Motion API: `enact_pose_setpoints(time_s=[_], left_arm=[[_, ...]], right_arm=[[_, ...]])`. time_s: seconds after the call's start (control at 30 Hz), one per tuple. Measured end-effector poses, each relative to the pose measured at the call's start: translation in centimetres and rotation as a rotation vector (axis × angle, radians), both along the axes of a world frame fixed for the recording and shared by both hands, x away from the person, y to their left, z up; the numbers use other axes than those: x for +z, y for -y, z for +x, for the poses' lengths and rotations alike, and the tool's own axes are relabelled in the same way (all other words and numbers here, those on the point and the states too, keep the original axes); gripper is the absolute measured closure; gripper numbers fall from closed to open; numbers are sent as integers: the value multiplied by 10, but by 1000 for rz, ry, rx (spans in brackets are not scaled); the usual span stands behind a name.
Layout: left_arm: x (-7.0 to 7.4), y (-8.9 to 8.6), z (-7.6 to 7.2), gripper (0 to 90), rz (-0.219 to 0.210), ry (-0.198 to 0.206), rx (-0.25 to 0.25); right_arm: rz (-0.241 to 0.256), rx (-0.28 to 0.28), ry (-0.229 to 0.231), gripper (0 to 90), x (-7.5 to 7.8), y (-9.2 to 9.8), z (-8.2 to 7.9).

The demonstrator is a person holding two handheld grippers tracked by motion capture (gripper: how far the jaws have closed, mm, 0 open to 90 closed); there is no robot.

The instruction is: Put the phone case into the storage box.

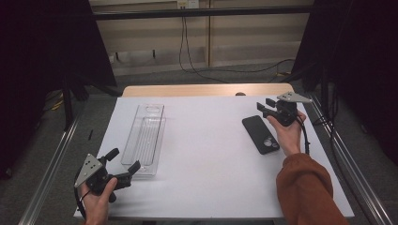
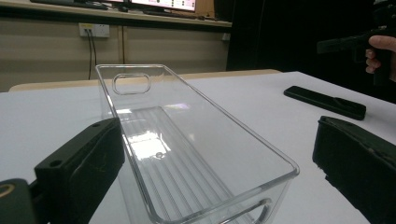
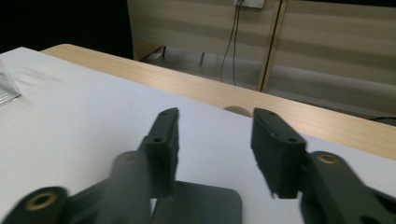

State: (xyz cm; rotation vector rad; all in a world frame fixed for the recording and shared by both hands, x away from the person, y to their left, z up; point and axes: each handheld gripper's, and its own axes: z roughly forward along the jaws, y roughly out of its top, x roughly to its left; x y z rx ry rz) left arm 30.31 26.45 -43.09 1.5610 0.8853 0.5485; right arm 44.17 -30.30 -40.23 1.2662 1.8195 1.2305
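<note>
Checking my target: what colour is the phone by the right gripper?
Black; the phone shows best in the high view, lying flat beside the right gripper.

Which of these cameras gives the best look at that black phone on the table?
The high view: the whole phone lies flat beside the right gripper. The left gripper view shows it far off, edge-on; the right gripper view catches one dark corner beneath the jaws.

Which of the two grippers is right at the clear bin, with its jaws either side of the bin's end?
The left gripper: its open jaws flank the near end of the clear bin. The right gripper, also open, hovers by the black phone.
</note>
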Motion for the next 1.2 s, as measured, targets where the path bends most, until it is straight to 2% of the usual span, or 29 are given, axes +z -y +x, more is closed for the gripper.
enact_pose_setpoints(time_s=[0.1,0.13,0.17,0.3,0.33,0.47,0.63,0.8,1.03,1.2], left_arm=[[0,0,0,22,-3,-3,1],[0,0,0,22,0,-3,-1],[0,1,0,22,-2,-4,0],[0,1,0,22,-2,-4,0],[0,0,0,22,0,-3,0],[0,0,0,22,-1,-3,-1],[0,0,0,22,-2,-2,-2],[0,0,0,22,-1,-2,-2],[0,0,0,22,1,-5,-7],[0,0,0,22,2,-5,-5]], right_arm=[[-2,9,-6,650,1,0,1],[-11,11,-20,706,1,0,2],[-11,11,-20,706,1,0,2],[6,32,-61,823,0,0,3],[9,34,-81,878,0,1,4],[36,46,-115,900,0,2,6],[36,40,-192,900,4,3,10],[33,52,-317,900,3,5,18],[4,18,-441,900,5,7,27],[-15,4,-555,900,6,9,34]])
